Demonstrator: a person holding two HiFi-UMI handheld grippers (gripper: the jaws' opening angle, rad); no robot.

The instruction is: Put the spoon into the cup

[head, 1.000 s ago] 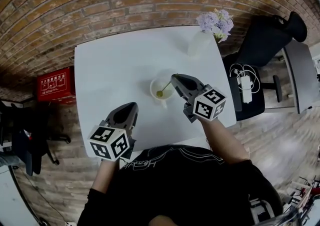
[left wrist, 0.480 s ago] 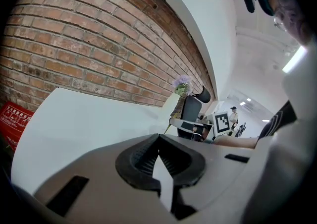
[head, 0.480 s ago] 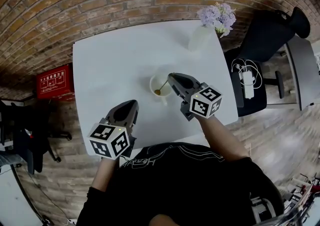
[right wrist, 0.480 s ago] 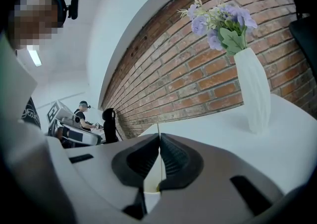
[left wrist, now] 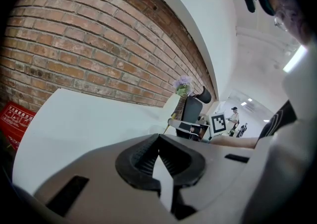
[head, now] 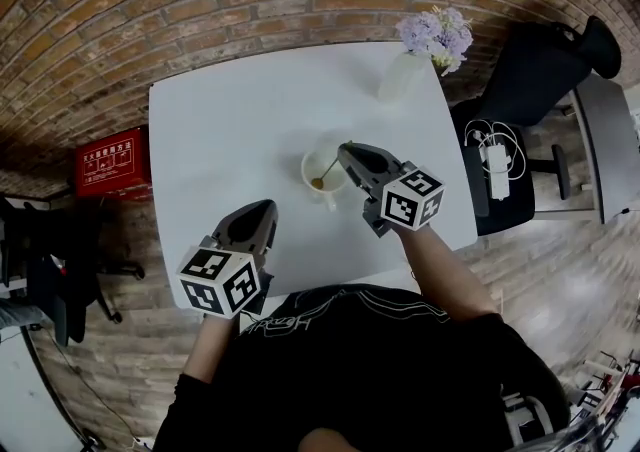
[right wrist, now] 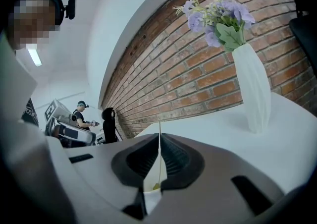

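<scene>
A white cup [head: 308, 164] stands mid-table in the head view. A thin gold spoon [head: 322, 178] slants into it, bowl end down inside the cup. My right gripper [head: 344, 151] is just right of the cup's rim, shut on the upper end of the spoon's handle. In the right gripper view the handle [right wrist: 159, 143] runs as a thin line between the closed jaws [right wrist: 159, 138], with the cup [right wrist: 150, 200] below them. My left gripper [head: 266, 210] hovers near the table's front edge, left of the cup, shut and holding nothing [left wrist: 158, 138].
A white vase [head: 397, 78] with purple flowers [head: 434, 35] stands at the table's [head: 220, 130] far right corner. A black chair [head: 535, 75] and a side surface with a charger [head: 492, 161] are to the right. A red box [head: 108, 168] sits on the floor at left.
My right gripper has sunk slightly with the spoon, bringing its bowl lower in the cup. The left gripper has stayed put.
</scene>
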